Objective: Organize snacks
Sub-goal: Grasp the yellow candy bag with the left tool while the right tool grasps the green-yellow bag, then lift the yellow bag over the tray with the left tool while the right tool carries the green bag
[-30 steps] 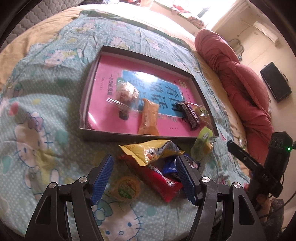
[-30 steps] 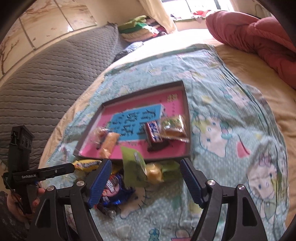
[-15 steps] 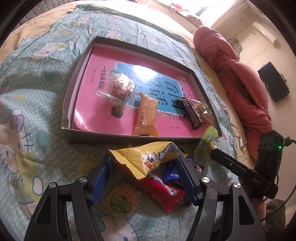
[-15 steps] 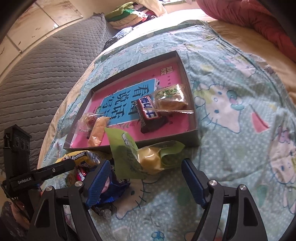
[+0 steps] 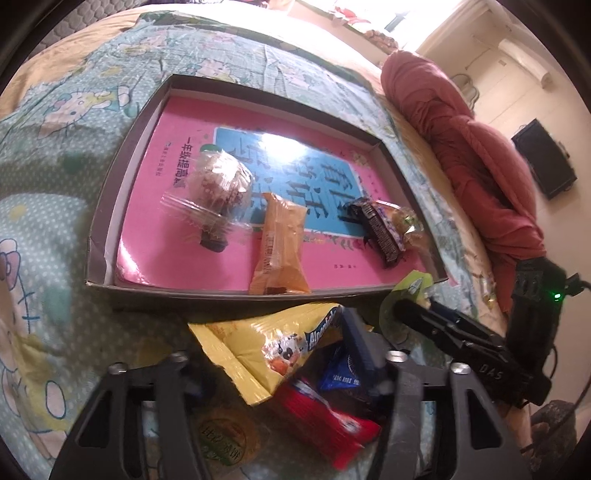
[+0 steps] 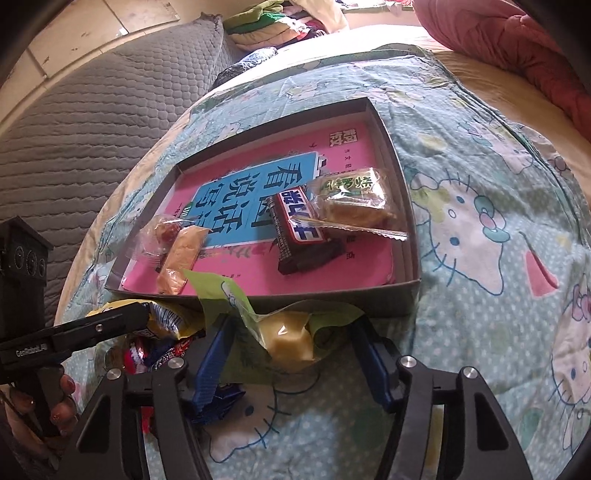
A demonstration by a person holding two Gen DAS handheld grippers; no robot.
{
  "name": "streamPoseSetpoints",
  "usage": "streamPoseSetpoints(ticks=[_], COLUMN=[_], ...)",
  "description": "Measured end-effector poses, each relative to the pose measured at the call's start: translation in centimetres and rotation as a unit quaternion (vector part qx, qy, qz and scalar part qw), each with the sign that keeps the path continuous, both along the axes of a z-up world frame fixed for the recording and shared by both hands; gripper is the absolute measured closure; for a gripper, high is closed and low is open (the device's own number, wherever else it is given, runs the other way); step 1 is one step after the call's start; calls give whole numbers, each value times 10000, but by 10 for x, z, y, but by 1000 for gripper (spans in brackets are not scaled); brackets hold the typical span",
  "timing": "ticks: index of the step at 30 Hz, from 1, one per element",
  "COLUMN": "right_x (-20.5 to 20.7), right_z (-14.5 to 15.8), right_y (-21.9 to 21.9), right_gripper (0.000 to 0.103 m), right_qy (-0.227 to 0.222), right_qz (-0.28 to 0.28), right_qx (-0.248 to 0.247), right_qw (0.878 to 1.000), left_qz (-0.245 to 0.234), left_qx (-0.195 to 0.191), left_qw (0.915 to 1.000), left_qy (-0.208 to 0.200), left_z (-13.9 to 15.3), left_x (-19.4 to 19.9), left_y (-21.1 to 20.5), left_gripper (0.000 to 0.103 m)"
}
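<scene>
Showing green-labelled pastry [image 6: 349,201] clearly, right view only, half-hidden in left

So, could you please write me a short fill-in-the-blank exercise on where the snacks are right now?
1. The shallow box already holds ____ snacks.
2. The left gripper straddles a ____ packet.
3. The right gripper is around a ____ wrapper holding a pale yellow cake.
4. The dark chocolate bar lies ____ the box.

Missing words: four; yellow; green; inside

Sunlit window [image 5: 373,14]; red quilt [image 5: 476,155]; grey headboard [image 6: 74,107].
</scene>
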State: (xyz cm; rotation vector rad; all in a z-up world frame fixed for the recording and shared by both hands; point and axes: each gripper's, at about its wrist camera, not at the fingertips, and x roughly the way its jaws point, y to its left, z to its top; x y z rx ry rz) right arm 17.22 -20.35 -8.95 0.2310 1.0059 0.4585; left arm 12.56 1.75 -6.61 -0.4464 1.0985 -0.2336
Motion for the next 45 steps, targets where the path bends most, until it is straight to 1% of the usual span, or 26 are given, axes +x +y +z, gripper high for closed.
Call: streamPoseSetpoints(ticks=[1,2,3,6,7,11,18,19,20,22,23,25,27,28,29,31,32,33,35,37,38,41,44,45], right_x=[0,0,-1,-3,-4,-11,-16,-17,-18,-20,-20,-17,-15,-16,-17,-18,-19,-19,-17,-18,-18,-16,-11,-9], right_z=[0,0,1,4,5,13,26,28,32,38,39,38,35,34,33,29,26,23,21,22,22,18,11,10], right_y=[0,0,-1,0,1,3,4,5,6,8,10,15,16,16,17,17,17,17,17,19,22,31,34,34], right_gripper=[42,46,48,52,53,56,57,60,66,67,67,67,66,66,65,57,48,43,39,29,22,20,20,23], right_qy=[-2,-4,-10,-37,-47,-158,-397,-439,-525,-690,-732,-698,-544,-501,-457,-336,-263,-171,-125,-172,-203,-191,-37,-42], right_qz=[1,0,17,73,105,204,321,344,407,485,514,540,574,573,586,568,579,562,566,580,599,665,696,674], right_qx=[-9,-12,-7,25,32,102,342,378,466,513,459,366,475,445,354,249,255,277,362,399,367,241,451,547], right_qw=[10000,10000,10000,10000,9999,9996,9981,9977,9967,9951,9949,9954,9957,9961,9966,9975,9977,9979,9977,9974,9973,9973,9965,9962], left_qz=[-17,-52,-98,-276,-312,-296,-247,-245,-255,-268,-267,-244,-223,-203,-208,-183,-181,-172,-169,-156,-152,-160,-193,-202], left_qx=[4,-30,-46,35,42,-11,-260,-273,-268,-255,-244,-236,-229,-207,-202,-185,-202,-201,-191,-174,-197,-210,-206,-204], left_qw=[10000,10000,9999,9994,9991,9989,9978,9975,9973,9969,9968,9970,9976,9978,9979,9981,9982,9982,9982,9983,9983,9983,9983,9982], left_qy=[7,-13,-36,-211,-275,-370,-550,-600,-631,-701,-711,-689,-621,-594,-572,-559,-541,-533,-541,-534,-532,-520,-515,-518], left_z=[-1,0,1,8,11,18,31,35,37,43,43,43,39,37,35,33,32,31,31,30,30,29,27,27], left_x=[0,0,0,-3,-4,-8,-15,-16,-16,-16,-16,-15,-13,-12,-12,-12,-12,-12,-13,-13,-13,-13,-13,-13], left_y=[-2,-3,-5,-13,-15,-13,-4,-4,-5,-6,-6,-5,-5,-5,-6,-5,-4,-3,-2,-1,-1,0,-2,-3], left_gripper=[60,63,74,83,85,86,87,87,87,87,87,87,87,87,87,87,87,87,87,87,87,87,87,87])
